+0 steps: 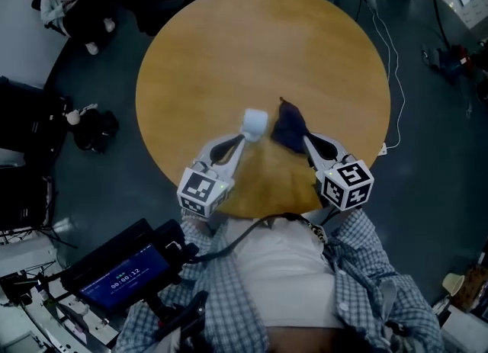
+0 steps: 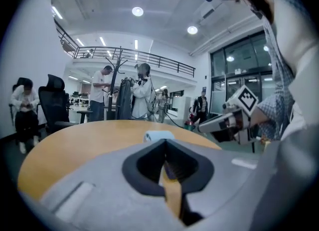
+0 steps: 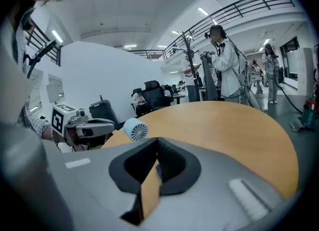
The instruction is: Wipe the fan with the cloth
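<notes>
A small pale-blue fan (image 1: pixel 255 124) is off the round wooden table (image 1: pixel 229 54), at the tip of my left gripper (image 1: pixel 245 138), which is shut on it. In the left gripper view the fan (image 2: pixel 158 135) shows just past the closed jaws. The right gripper view has the fan (image 3: pixel 135 129) with its grille facing the camera, and the left gripper (image 3: pixel 82 127) behind it. A dark navy cloth (image 1: pixel 290 126) hangs bunched from my right gripper (image 1: pixel 303 139), which is shut on it. The two held things sit side by side, a little apart, over the table's near edge.
The table top bears nothing else. A white cable (image 1: pixel 393 77) runs along the floor at the table's right. Bags (image 1: pixel 95 129) lie on the floor to the left, and a screen (image 1: pixel 122 274) sits by my body. People (image 2: pixel 142 93) and a chair (image 2: pixel 52 103) stand beyond the table.
</notes>
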Tool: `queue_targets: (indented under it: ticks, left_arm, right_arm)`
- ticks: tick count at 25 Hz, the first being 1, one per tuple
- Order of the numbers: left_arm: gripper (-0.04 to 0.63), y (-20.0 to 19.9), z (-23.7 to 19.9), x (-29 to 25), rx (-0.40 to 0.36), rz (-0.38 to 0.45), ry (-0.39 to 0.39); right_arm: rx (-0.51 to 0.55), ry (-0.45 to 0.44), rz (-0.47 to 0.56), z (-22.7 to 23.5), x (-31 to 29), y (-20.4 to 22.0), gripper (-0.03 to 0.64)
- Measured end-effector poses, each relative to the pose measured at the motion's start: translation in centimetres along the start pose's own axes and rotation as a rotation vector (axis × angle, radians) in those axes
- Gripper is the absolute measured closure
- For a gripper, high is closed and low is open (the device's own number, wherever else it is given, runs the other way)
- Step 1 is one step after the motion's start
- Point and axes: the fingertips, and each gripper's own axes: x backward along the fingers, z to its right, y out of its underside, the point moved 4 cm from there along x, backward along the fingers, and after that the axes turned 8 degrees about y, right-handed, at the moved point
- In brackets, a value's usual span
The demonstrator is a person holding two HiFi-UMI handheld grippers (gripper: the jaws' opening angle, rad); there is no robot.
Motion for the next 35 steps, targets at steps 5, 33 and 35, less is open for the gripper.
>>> queue_targets:
  ticks: [5, 33, 35]
  left_arm:
    - [0.594, -0.8, 1.0, 0.1, 0.029, 0.025, 0.013]
    - [0.594, 0.0, 1.8, 0.8, 0.042, 0.001, 0.067]
    - [0.594, 0.0, 1.9, 0.8, 0.038, -0.001, 0.072]
  right_arm:
    - [0.018, -0.045, 0.016, -0.5, 0.4, -0.1, 0.612]
    - [0.131, -0.075, -0.033, -2.3, 0.9, 0.6, 0.613]
    - [0.128, -0.077, -0.025, -2.3, 0.9, 0.5, 0.614]
